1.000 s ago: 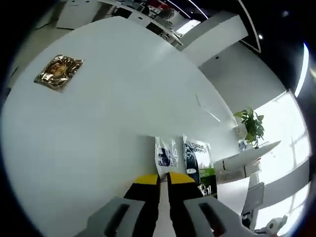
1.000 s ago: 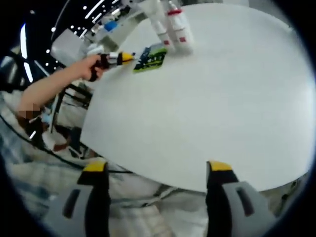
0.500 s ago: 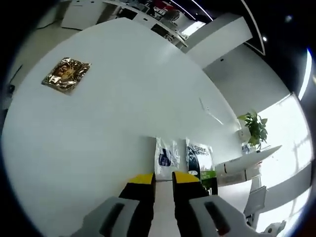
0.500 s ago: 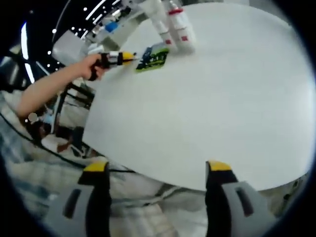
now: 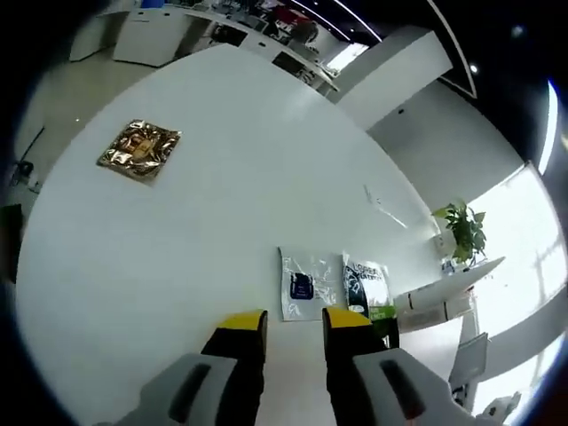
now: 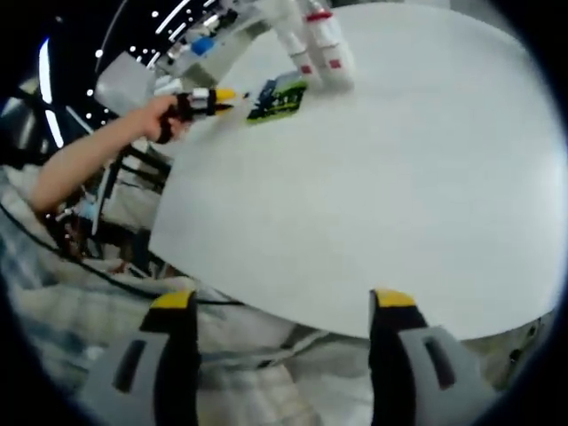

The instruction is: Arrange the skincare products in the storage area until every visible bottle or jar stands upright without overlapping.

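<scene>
skincare bottles: a small cluster of white bottles with red caps and labels, at about 12 o'clock in the right gripper view, at the far side of the round white worktop. They look tilted in that warped view, can't really tell if they're upright.

green-and-dark sachet: lying flat on the worktop, just past the left claw's tips, around 5 o'clock in the left gripper view. In the right gripper view it sits just beside the bottles, at their 8 o'clock.

white sachet: flat too, dark blue patch in the middle, right beside the green one on its 9 o'clock side. Edges look close, can't say if they touch.

gold foil packet: well apart from everything else, up at 10 o'clock in the left gripper view, flat on the worktop.

left claw: yellow tips a narrow gap apart, nothing between them, hovering near the two sachets. The right gripper view has it held in a person's hand at 10 o'clock.

right claw: jaws wide apart, holding nothing, at the near worktop edge, well away from the bottles.
</scene>
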### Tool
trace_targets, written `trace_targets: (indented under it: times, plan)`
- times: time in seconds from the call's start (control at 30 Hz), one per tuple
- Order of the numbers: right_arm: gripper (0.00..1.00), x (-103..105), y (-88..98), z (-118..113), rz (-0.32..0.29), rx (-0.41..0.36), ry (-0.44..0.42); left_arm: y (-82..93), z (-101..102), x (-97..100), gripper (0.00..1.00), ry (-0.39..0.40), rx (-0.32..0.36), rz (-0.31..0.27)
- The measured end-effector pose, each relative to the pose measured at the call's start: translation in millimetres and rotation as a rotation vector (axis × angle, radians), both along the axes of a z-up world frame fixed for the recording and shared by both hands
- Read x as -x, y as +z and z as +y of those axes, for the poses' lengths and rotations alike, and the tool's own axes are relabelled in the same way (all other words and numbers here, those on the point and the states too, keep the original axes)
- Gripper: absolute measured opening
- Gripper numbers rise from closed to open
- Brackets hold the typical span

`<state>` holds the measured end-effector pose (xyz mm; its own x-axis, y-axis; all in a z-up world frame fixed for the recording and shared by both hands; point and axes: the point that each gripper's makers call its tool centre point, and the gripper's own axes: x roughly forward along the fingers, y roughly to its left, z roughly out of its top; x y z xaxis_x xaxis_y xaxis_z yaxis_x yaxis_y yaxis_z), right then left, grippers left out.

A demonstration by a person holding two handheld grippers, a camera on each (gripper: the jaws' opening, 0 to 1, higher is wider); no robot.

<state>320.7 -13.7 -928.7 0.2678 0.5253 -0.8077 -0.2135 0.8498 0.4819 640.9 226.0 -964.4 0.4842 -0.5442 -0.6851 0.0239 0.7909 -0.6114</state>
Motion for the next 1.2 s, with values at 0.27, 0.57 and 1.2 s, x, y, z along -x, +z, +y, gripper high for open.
trace_targets:
  times: [0.27, 0.57, 1.2]
  plan:
    - [0.78, -1.5, -2.6, 3.2, -0.006, -0.007, -0.027, 2.1, 60.1, -22.7, 0.44, 0.042, -0.164, -0.139]
    - [0.77, -16.9, -4.5, -4.9, -0.006, -0.015, -0.134, 11.3, 106.8, -66.8, 0.56, 0.064, -0.331, -0.207]
    - [0.78, -19.5, -5.5, -20.0, 0.023, 0.021, -0.269, -25.2, 125.1, -124.7, 0.51, -0.100, -0.593, -0.220]
